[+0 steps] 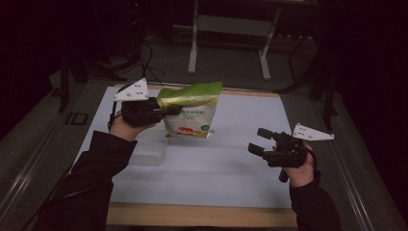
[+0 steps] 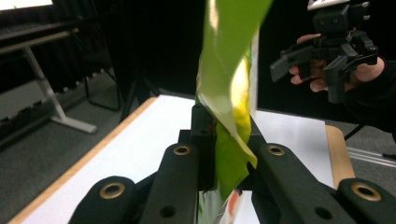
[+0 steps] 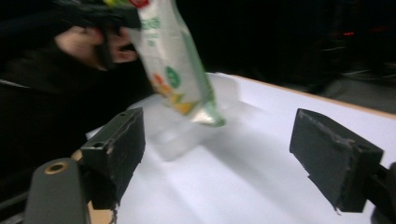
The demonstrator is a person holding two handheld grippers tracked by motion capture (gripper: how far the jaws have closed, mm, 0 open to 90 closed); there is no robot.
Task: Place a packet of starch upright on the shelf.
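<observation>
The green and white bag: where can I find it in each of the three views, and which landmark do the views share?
High view: the green and white bag hangs above the table, left of centre, its top pinched by the left claw.
Left gripper view: the bag's green top rises at centre from between the shut jaws.
Right gripper view: upper left, the bag hangs over a clear plastic container.
Shared landmark: the white mat on the table.

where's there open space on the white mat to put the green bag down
Bare white mat lies between the clear plastic box and the right hand-held gripper, and along the near wooden edge. It is crowded at the left, where the green-topped plastic bag hangs beside the box.
</observation>
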